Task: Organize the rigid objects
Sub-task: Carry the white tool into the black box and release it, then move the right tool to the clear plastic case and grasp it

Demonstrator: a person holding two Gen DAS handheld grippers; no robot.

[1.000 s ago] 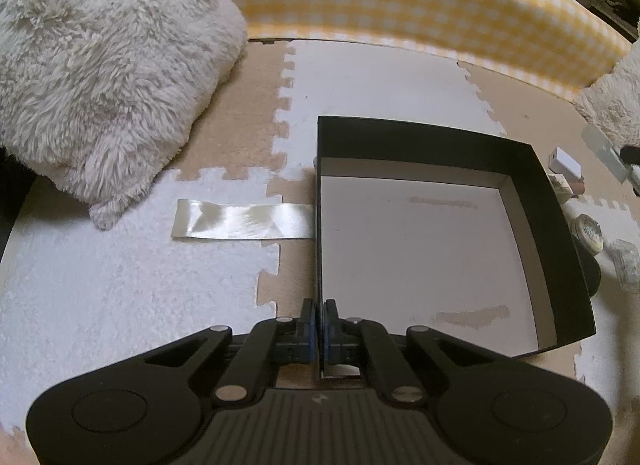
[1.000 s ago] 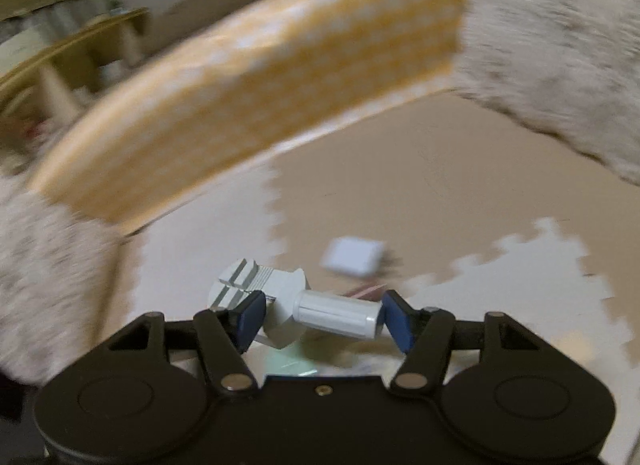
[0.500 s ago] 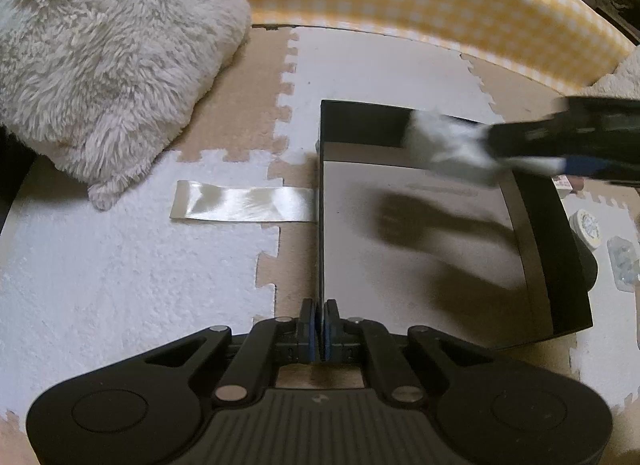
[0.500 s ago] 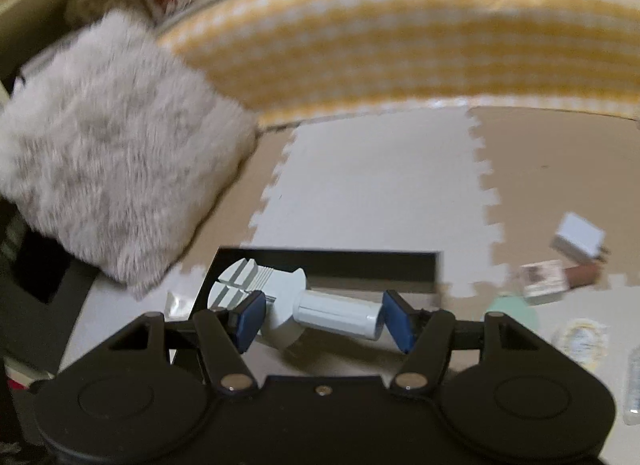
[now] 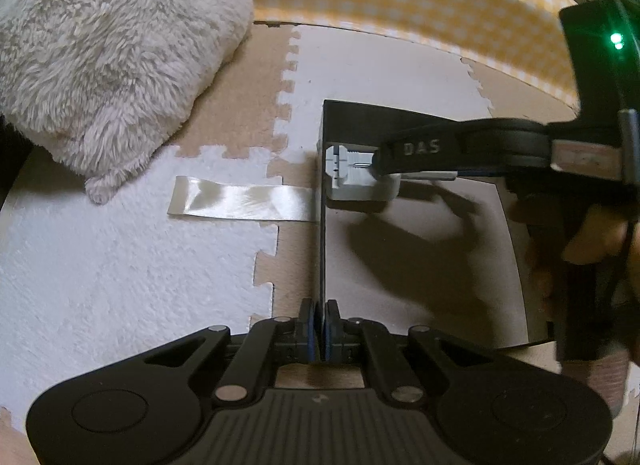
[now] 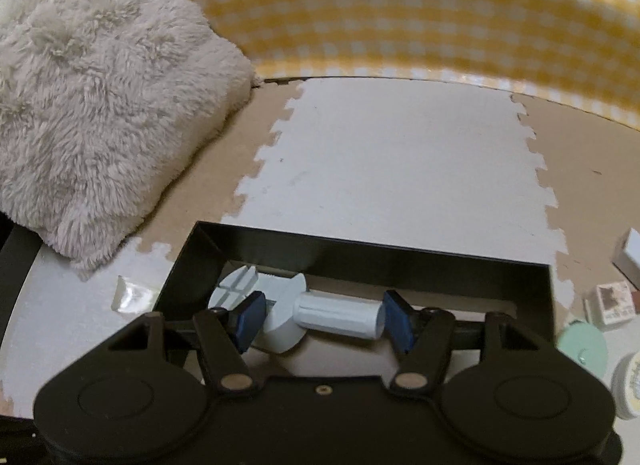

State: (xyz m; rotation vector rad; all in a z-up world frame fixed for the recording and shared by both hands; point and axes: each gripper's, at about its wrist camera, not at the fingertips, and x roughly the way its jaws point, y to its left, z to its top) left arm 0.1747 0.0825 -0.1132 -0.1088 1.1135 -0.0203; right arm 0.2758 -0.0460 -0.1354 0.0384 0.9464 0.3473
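Over the far-left corner of the black box [image 6: 440, 261], the right gripper [image 6: 320, 317] has its jaws clamped on a white-and-grey plastic gadget [image 6: 336, 313], so the first item is hovering inside but not dropped yet. Left gripper [image 5: 319, 331] pinches the box's near wall shut-tight. Box looks otherwise empty, and a few small bits [image 6: 612, 301] right of the box are left to do, I reckon.

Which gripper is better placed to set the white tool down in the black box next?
Right. The right gripper holds the white tool over the far corner of the black box. The left gripper is clamped on the box's near wall, steadying it.
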